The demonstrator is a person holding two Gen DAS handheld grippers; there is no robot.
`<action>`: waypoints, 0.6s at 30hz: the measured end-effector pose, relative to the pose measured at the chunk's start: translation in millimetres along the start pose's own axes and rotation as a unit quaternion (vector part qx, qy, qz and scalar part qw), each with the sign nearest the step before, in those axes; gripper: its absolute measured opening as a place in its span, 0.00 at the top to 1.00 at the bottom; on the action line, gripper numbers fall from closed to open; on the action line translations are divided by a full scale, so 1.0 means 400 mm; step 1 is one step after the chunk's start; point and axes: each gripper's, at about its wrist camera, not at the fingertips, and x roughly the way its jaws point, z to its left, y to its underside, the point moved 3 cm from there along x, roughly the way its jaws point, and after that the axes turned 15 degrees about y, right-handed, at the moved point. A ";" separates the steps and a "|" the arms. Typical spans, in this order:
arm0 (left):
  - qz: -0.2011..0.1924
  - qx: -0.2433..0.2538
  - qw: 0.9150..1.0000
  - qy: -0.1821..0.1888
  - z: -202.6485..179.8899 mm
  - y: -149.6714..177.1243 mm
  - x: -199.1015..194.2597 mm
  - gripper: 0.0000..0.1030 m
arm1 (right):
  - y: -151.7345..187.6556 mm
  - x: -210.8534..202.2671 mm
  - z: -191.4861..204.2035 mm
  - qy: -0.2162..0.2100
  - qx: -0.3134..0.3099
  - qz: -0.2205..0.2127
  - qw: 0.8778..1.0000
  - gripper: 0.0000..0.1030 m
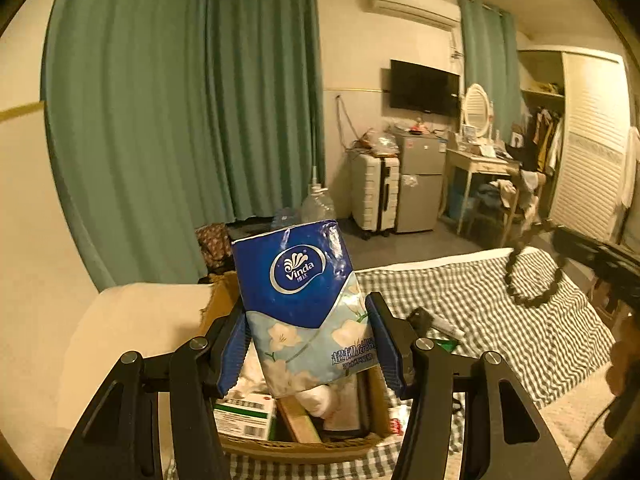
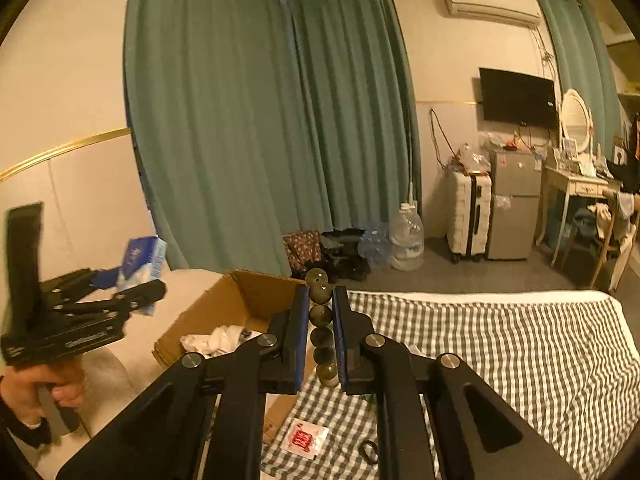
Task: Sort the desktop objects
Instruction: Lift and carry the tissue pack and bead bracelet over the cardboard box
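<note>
**Tissues and beads up in the air**

Tissues sat tight in your left gripper (image 1: 308,344). The blue pads (image 1: 234,350) pressed on both sides of the tissue pack (image 1: 296,300), low down on its flowery part. The pack stood almost upright, tipped a little, in the middle of the left wrist view. Its blue top showed the white word "Vinda".

Under the pack, at the bottom middle of that view, you had the cardboard box (image 1: 296,446). A green and white carton (image 1: 248,414) and something white and soft lay inside it. The box sat on the checked cloth (image 1: 500,320) on the bed.

Your right gripper (image 2: 321,336) was clenched on a string of beads (image 2: 321,320). The dark round beads ran in a line between the two blue pads, in the middle of the right wrist view. One bead poked out past the fingertips. In the left wrist view the rest of the string hung as a dark loop at the right.

At the left of the right wrist view, your hand (image 2: 44,388) held the left gripper's handle, with the tissue pack up in the air.

A small white packet with red print (image 2: 304,438) lay on the checked cloth at the bottom middle of the right wrist view. A small black thing lay just beside it.
</note>
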 end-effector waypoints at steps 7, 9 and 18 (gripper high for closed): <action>-0.002 -0.021 1.000 0.014 0.081 0.010 0.016 0.45 | 0.005 0.012 0.090 -0.013 -0.034 0.001 0.999 0.89; 0.001 -0.027 0.999 0.020 0.105 0.018 0.020 0.45 | 0.012 0.029 0.120 -0.022 -0.046 0.006 0.999 0.89; 0.033 -0.044 0.998 0.014 0.176 0.054 0.090 0.45 | 0.060 0.111 0.233 -0.048 -0.084 0.035 0.995 0.89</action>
